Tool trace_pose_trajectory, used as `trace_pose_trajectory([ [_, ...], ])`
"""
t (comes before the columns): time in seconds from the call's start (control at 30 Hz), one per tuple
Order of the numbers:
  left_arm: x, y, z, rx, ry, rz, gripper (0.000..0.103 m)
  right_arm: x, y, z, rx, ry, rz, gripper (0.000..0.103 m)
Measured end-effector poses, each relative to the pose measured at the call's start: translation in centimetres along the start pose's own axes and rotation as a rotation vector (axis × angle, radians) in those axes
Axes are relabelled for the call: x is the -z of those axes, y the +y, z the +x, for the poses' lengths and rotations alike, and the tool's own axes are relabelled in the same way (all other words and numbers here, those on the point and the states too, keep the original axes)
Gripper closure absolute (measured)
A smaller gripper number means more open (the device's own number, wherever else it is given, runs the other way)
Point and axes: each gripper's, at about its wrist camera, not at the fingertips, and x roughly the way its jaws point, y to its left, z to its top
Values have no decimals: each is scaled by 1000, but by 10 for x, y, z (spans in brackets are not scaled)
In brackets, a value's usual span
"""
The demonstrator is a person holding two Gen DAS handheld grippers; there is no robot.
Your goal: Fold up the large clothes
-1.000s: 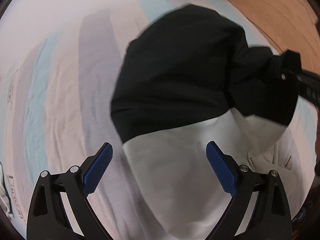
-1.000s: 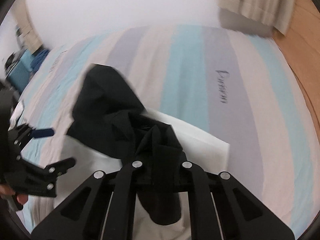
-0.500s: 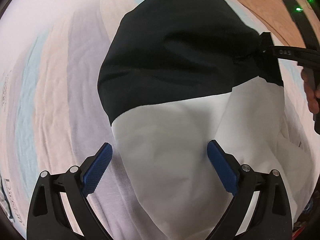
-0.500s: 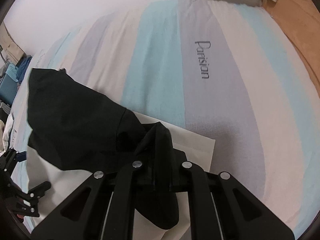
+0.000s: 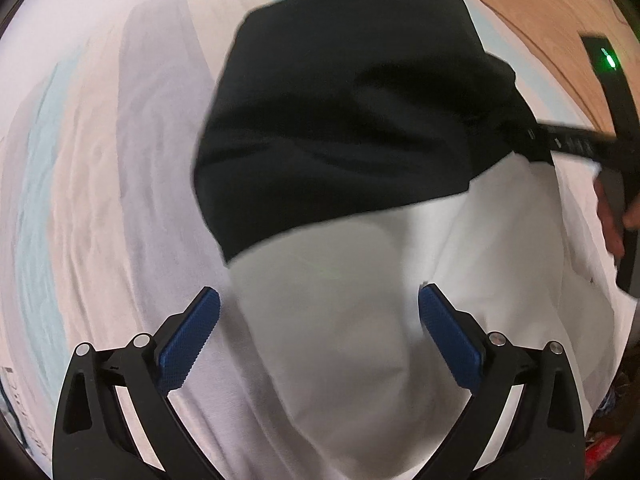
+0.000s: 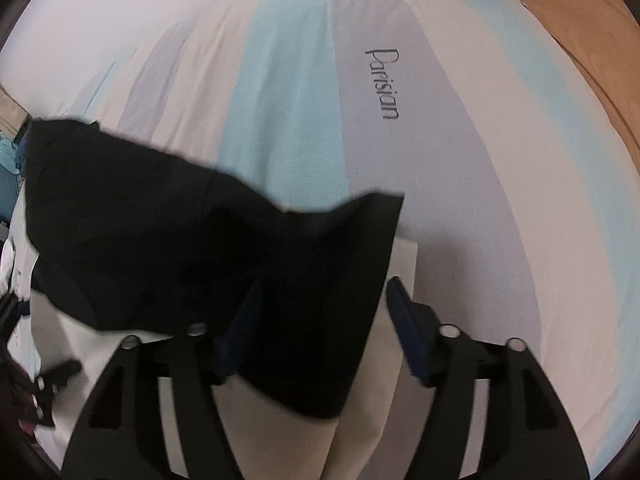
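A large garment with a black upper part (image 5: pixel 344 128) and a white lower part (image 5: pixel 344 320) lies on a striped bed. My left gripper (image 5: pixel 319 338) is open and empty, its blue pads hovering over the white part. In the right wrist view my right gripper (image 6: pixel 320 320) is open, and a black flap (image 6: pixel 320 300) of the garment drapes between and over its blue pads; whether it still rests on a pad I cannot tell. The right gripper's black body also shows in the left wrist view (image 5: pixel 576 146) at the garment's right corner.
The bed sheet (image 6: pixel 304 92) has pale blue, lilac and cream stripes and the word "Parisian". A wooden floor (image 6: pixel 592 40) runs along the bed's far right edge. A white wall stands behind the bed. Clutter lies at the left edge (image 6: pixel 8 160).
My right gripper has opened and let go of the black fabric it held, after drawing it across the white part. The left gripper has stayed open over the white fabric.
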Motion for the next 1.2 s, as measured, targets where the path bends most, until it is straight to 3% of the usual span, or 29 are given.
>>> trace_pose_trajectory([
  [0.33,-6,30,13,113,54,-129,5,46,4,-9,-20,45,39,31],
  [0.67,2,32,23,168,73,-175,5,87,-11,-6,-121,138,120,15],
  [0.87,7,41,23,174,62,-182,5,108,-28,2,-218,208,214,14],
  [0.93,11,29,25,186,64,-193,5,110,-28,7,-247,231,216,14],
  [1.2,23,38,32,252,76,-227,5,110,-16,20,-312,277,213,12],
])
